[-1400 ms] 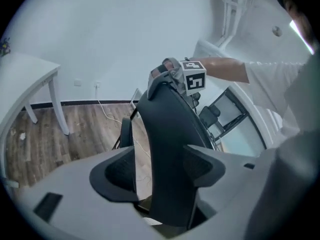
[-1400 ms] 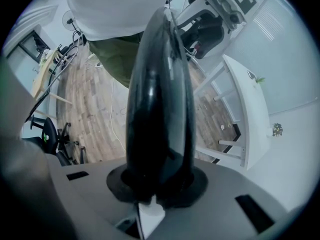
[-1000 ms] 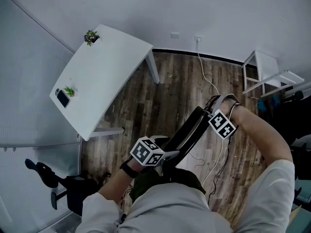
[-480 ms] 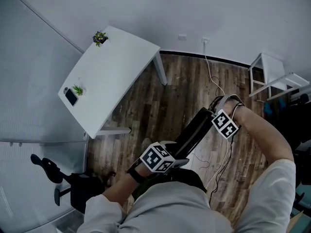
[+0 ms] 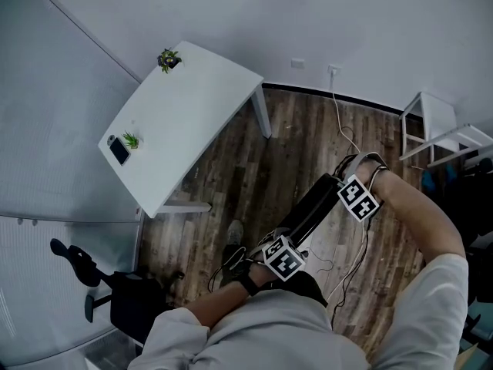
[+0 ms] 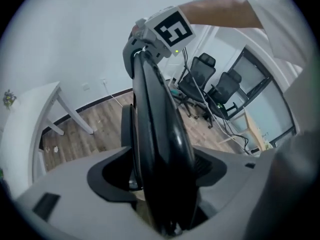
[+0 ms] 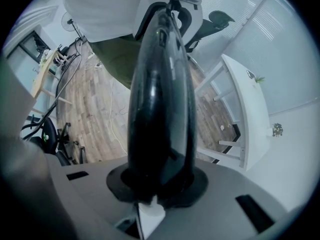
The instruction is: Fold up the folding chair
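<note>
The folding chair (image 5: 312,210) is black and folded flat, held edge-on above the wooden floor. My right gripper (image 5: 341,183) is shut on its far top end; in the right gripper view the chair's edge (image 7: 160,99) runs straight out from between the pads of this gripper (image 7: 157,184). My left gripper (image 5: 279,250) sits astride the near lower end, close to my body. In the left gripper view the chair (image 6: 160,124) fills the wide gap of this gripper (image 6: 160,171). Its jaws have just been closing a little, and I see no firm press on the chair.
A white table (image 5: 192,114) with two small plants and a phone stands at the left by the wall. A white stool (image 5: 435,122) is at the right. Cables (image 5: 347,141) trail over the floor. A black office chair base (image 5: 115,303) lies at the lower left.
My left gripper has slid right and down along the chair's near end and turned, ending astride its edge. The right gripper and the chair have stayed put.
</note>
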